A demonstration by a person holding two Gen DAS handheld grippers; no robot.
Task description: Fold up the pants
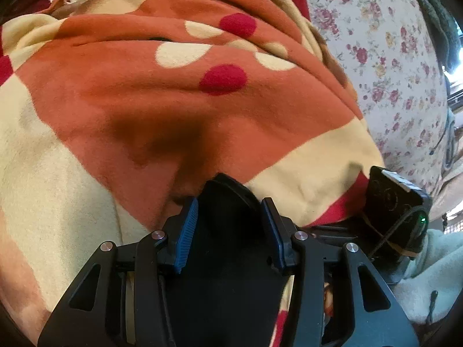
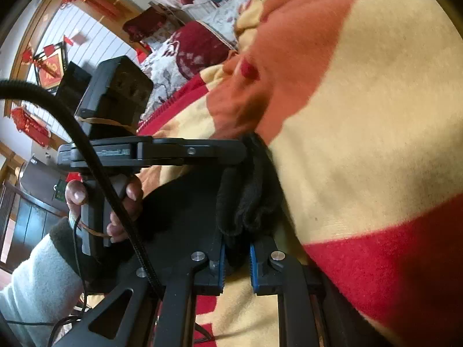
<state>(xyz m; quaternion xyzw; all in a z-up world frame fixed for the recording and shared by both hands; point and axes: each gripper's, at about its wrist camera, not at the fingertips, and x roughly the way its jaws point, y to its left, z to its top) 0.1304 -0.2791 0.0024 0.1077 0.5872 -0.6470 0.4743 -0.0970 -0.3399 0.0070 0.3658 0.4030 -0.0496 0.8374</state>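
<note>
Right gripper [image 2: 236, 263] pinching black pants [image 2: 251, 199], left gripper [image 1: 231, 219] spread around them (pads clear), blanket [image 1: 115, 101] beneath.

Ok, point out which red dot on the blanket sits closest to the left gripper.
The lower red dot, under the cream ovals; the other sits higher up.

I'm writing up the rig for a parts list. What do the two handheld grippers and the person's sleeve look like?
Both the left gripper and the right gripper have matte black linkage arms with round silver pivot pins and ribbed blue finger pads. A black ribbed cable runs along the left gripper's handle, and tan rubber bands wrap it. The sleeve is pale grey fleece with a dark cuff.
</note>
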